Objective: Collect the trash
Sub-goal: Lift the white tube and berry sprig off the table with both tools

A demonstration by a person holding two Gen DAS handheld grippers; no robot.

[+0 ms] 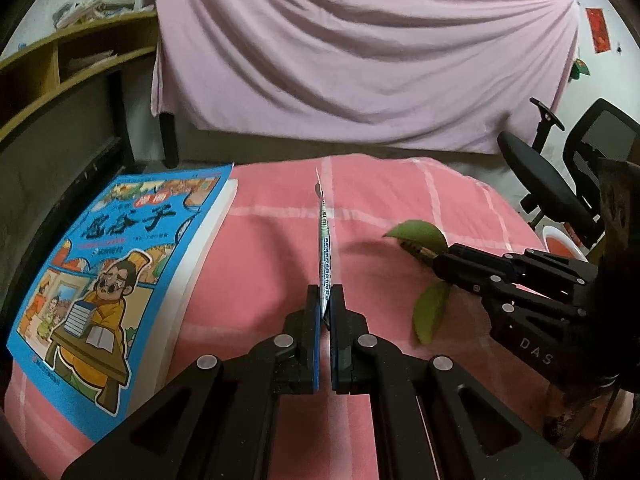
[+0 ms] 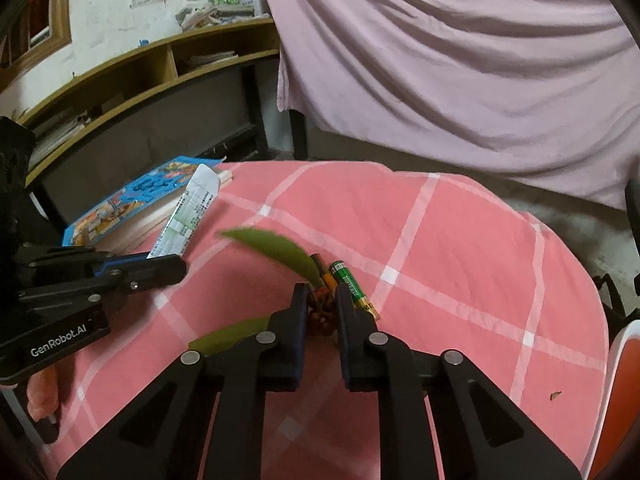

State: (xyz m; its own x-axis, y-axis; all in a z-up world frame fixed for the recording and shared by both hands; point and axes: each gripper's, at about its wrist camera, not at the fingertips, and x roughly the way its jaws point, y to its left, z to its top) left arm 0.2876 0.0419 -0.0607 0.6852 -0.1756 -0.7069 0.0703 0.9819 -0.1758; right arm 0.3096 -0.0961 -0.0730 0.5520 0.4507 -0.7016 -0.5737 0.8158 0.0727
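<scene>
Two grippers work over a pink cloth (image 1: 400,200) crossed with pale check lines. Farthest left lies a thick comic book (image 1: 116,280) with a glossy blue cover, its spine side resting on the cloth and its page block showing as a pale wedge. Next to it the left gripper (image 1: 325,294) has its jaws pressed together on a thin printed paper slip (image 1: 323,248), which its own camera sees edge-on, a narrow strip rising straight ahead. From the right wrist camera that same slip (image 2: 188,216) shows its flat face: white, creased, with green and black print, leaning over the book's corner.

Further right, the right gripper (image 2: 322,300) is nearly closed around a small reddish-brown twig cluster (image 2: 320,316) with long, smooth green leaves (image 2: 280,252); one leaf sticks out forward-left, another lies under the left finger. Whether the pads truly press the stem I cannot tell, as a slim gap remains. Just beside the right finger lie two batteries (image 2: 352,290), one green and gold, one orange, touching each other; the left wrist view barely shows them, hidden behind the leaf and gripper nose.

Behind everything hangs a draped, wrinkled lilac sheet (image 1: 360,60). A wooden shelf (image 2: 160,64) with papers stands at left, a black mesh office chair (image 1: 580,168) at far right. A tiny brown crumb (image 2: 555,394) sits on the cloth near the right edge.
</scene>
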